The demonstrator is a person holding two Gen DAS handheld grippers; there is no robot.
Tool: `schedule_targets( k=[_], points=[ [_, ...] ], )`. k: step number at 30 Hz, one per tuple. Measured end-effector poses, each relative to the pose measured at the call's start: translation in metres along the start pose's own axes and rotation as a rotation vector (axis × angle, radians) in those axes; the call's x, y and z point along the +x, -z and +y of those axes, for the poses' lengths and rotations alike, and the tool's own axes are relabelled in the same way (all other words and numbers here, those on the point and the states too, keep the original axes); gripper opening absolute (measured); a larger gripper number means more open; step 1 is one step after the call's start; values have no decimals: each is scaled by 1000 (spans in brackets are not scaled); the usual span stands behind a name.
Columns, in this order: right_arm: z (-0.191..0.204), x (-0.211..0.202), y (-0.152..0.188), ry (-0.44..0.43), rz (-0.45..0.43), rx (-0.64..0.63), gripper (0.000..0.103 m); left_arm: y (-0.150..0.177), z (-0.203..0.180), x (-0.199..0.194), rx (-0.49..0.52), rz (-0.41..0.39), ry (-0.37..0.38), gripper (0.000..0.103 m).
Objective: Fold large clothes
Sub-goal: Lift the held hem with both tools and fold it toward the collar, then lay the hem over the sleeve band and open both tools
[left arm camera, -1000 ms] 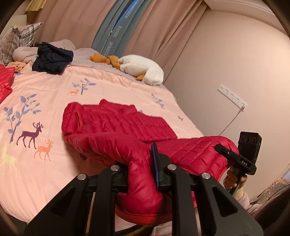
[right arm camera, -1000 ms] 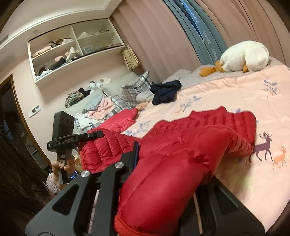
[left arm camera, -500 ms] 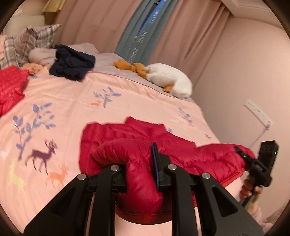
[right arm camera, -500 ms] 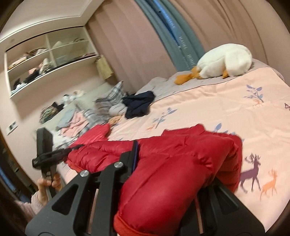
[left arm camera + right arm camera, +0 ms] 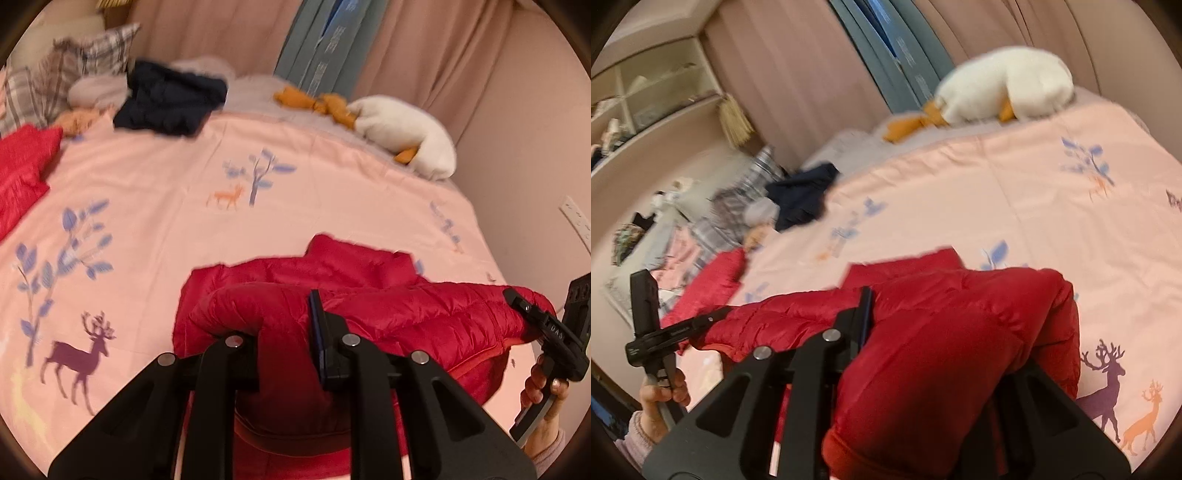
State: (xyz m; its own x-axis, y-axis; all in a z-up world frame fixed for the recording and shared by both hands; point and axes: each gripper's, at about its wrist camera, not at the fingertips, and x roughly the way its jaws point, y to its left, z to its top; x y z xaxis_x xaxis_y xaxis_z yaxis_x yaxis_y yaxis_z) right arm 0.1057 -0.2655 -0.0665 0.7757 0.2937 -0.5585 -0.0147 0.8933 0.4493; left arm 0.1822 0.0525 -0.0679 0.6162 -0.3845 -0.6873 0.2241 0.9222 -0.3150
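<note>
A red quilted down jacket [image 5: 369, 306] lies on the near part of the pink bed, folded over on itself. My left gripper [image 5: 286, 332] is shut on a bunched fold of it. My right gripper [image 5: 923, 332] is shut on another bulky fold of the jacket [image 5: 942, 350], which hides its right finger. Each gripper shows in the other's view, hand-held: the right one [image 5: 532, 314] at the jacket's right end, the left one [image 5: 701, 321] at its left end. The jacket is held up between them, just above the bed.
The pink bedspread [image 5: 166, 206] with deer and tree prints lies under the jacket. A white goose plush [image 5: 402, 129], a dark navy garment [image 5: 170, 99], plaid pillows [image 5: 74, 70] and another red garment [image 5: 22, 170] lie at the far side. A wall with a socket [image 5: 576, 221] is on the right.
Both grippers have carried the jacket's held edge forward over the rest of the jacket, toward its collar. The visible spread of the jacket has shrunk. Both stay shut.
</note>
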Motion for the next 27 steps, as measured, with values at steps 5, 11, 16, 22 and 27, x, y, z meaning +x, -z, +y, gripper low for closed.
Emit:
schedule_targets(
  k=[5,11,16,22,27],
  points=[
    [-18,33,2,58,70,20,18,-6,5,35,-16,70,-26,22],
    [-35,57,-11,115,114,74,17,-35,-5,70,-21,144,-58,24],
    [-53,80,-10,149,132,144,18,-43,-15,105,17,182,-123,24],
    [-74,97,-10,120,157,210,17,-40,-13,129,23,219,-137,24],
    [-75,103,-5,133,140,199,18,-36,-17,138,57,205,-158,25]
  ],
)
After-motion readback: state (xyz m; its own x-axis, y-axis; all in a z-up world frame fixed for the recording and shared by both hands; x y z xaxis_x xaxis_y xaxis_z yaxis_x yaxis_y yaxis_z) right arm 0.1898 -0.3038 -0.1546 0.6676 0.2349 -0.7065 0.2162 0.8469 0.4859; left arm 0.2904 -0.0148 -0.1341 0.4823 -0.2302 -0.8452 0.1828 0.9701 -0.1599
